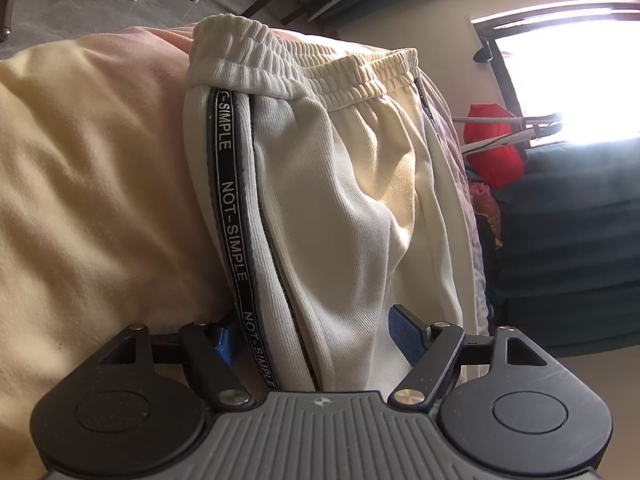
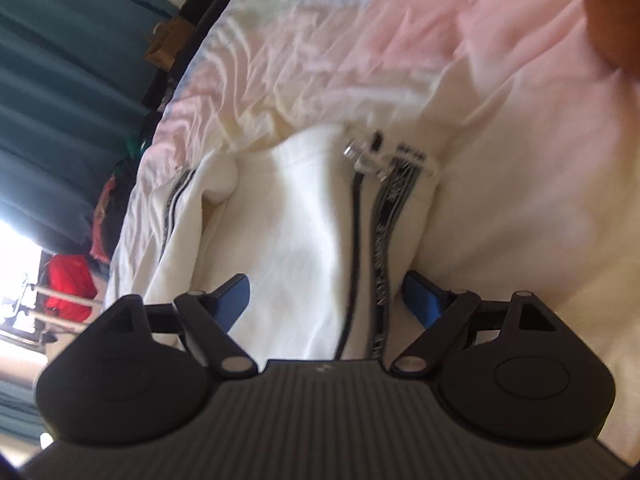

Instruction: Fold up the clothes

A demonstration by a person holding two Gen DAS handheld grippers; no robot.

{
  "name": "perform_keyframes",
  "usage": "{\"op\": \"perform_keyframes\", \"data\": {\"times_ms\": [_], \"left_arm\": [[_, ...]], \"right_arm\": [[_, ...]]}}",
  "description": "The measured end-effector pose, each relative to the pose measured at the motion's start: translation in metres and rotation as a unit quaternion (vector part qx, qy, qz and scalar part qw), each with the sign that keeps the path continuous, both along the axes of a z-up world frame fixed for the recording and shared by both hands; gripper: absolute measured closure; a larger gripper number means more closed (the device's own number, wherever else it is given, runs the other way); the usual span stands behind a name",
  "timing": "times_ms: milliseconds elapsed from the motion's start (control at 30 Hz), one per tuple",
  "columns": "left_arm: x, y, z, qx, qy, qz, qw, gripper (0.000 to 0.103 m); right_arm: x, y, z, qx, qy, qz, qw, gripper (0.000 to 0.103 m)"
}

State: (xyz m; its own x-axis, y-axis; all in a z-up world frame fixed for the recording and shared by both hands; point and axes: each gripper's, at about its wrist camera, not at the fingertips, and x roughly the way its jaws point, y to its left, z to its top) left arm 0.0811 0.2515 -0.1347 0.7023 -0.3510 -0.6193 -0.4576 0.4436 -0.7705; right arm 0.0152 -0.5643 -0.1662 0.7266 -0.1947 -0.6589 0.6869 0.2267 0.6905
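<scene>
The white trousers (image 1: 340,184) lie on the bed (image 1: 80,160), with no container in sight. The left gripper (image 1: 316,336) stands wide open astride them, its blue pads (image 1: 404,332) either side of the cloth and clamping nothing, with the waistband (image 1: 304,64) and "NOT-SIMPLE" stripe (image 1: 228,200) only sharp in the left view. The right gripper (image 2: 326,300) likewise gapes around the trousers (image 2: 288,240), and only its blurred view shows the pink bedding (image 2: 400,40) and the hem.

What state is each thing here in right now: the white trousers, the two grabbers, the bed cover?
Trousers: bunched, not yet folded flat, lying on the bed cover, waistband at the far end.
Left gripper: open, fingers either side of the trousers.
Right gripper: open, trouser cloth between its fingers.
Bed cover: spread out, wrinkled.
</scene>
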Motion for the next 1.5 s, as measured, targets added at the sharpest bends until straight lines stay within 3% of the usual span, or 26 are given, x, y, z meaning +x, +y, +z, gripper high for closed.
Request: {"op": "perform_keyframes", "data": {"times_ms": [67, 133, 200, 267, 367, 467, 533, 567, 600, 667, 800, 900, 1033, 1100, 1233, 1367, 1500], "left_arm": [[0.002, -0.001, 0.001, 0.004, 0.0, -0.002, 1.0, 0.025], [0.004, -0.003, 0.003, 0.009, -0.002, -0.005, 0.9999, 0.022], [0.005, -0.003, 0.005, 0.012, -0.005, 0.0, 0.9999, 0.021], [0.005, -0.002, 0.006, 0.015, -0.008, 0.008, 0.9998, 0.021], [0.005, -0.001, 0.008, 0.019, -0.012, 0.018, 0.9996, 0.024], [0.006, 0.0, 0.01, 0.023, -0.015, 0.029, 0.9992, 0.025], [0.006, 0.002, 0.01, 0.022, -0.014, 0.035, 0.999, 0.029], [0.006, 0.003, 0.009, 0.022, -0.013, 0.038, 0.9989, 0.031], [0.007, 0.005, 0.009, 0.022, -0.011, 0.041, 0.9988, 0.034], [0.005, 0.008, 0.009, 0.032, -0.009, 0.045, 0.9984, 0.043], [0.003, 0.007, 0.015, 0.078, -0.015, 0.042, 0.9959, 0.075], [-0.002, 0.005, 0.024, 0.106, -0.032, 0.043, 0.9929, 0.086], [-0.027, 0.004, 0.052, 0.119, -0.097, 0.068, 0.9857, 0.093], [-0.046, 0.004, 0.069, 0.117, -0.143, 0.087, 0.9788, 0.094], [-0.05, -0.006, 0.102, 0.154, -0.197, 0.082, 0.9647, 0.094], [-0.012, -0.011, 0.121, 0.162, -0.2, 0.066, 0.964, 0.093], [0.066, -0.027, 0.137, 0.186, -0.191, 0.047, 0.9626, 0.093]], "right_arm": [[0.006, 0.003, 0.0, 0.01, -0.035, 0.019, 0.999, 0.018], [0.005, 0.007, 0.009, -0.004, -0.069, 0.023, 0.997, 0.027], [0.006, 0.01, 0.016, -0.024, -0.081, 0.027, 0.996, 0.029], [0.008, 0.01, 0.015, -0.026, -0.061, 0.023, 0.998, 0.03], [0.008, 0.005, -0.001, 0.01, -0.019, 0.01, 1.0, 0.043], [0.003, 0.003, -0.012, 0.036, -0.012, -0.006, 0.999, 0.054], [0.004, 0.005, -0.009, 0.018, 0.001, -0.005, 1.0, 0.061], [0.004, 0.007, -0.006, 0.004, 0.008, -0.004, 1.0, 0.075], [0.005, 0.008, -0.003, -0.011, 0.014, -0.004, 1.0, 0.082], [0.004, 0.009, 0.001, -0.024, 0.007, -0.01, 1.0, 0.088], [0.001, 0.012, 0.01, -0.046, -0.01, -0.022, 0.999, 0.09], [-0.002, 0.013, 0.019, -0.066, -0.025, -0.029, 0.997, 0.091], [-0.011, 0.014, 0.037, -0.092, -0.055, -0.024, 0.994, 0.093], [-0.017, 0.015, 0.048, -0.103, -0.071, -0.015, 0.992, 0.093], [-0.01, 0.011, 0.07, -0.125, -0.081, -0.005, 0.989, 0.093], [0.034, 0.005, 0.089, -0.147, -0.076, 0.01, 0.986, 0.093], [0.113, -0.003, 0.104, -0.172, -0.062, 0.031, 0.983, 0.093]]}}
